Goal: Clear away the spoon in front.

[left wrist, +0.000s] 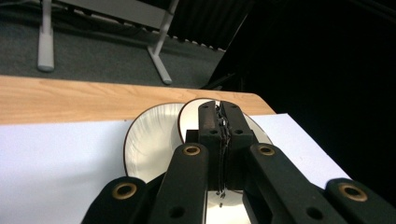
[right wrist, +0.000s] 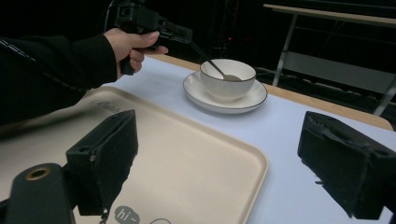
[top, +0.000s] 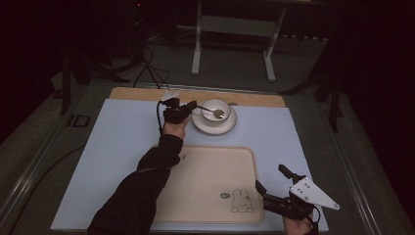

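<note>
A white bowl (top: 215, 107) stands on a white saucer (top: 214, 128) at the back of the pale blue mat. A metal spoon (top: 218, 113) rests with its head inside the bowl. My left gripper (top: 191, 106) is shut on the spoon's handle just left of the bowl. Its jaws are pressed together on the thin handle (left wrist: 222, 135) above the saucer (left wrist: 149, 140). My right gripper (top: 271, 178) hangs open and holds nothing at the front right corner of the beige tray (top: 205, 171). From there I see the bowl (right wrist: 229, 86), the spoon (right wrist: 223, 74) and the left gripper (right wrist: 184, 33).
The beige tray (right wrist: 187, 154) has a rabbit drawing (top: 242, 200) near its front right. The blue mat (top: 122, 142) covers a wooden table (top: 147, 93). White frame legs (top: 196, 54) stand on the floor beyond the table.
</note>
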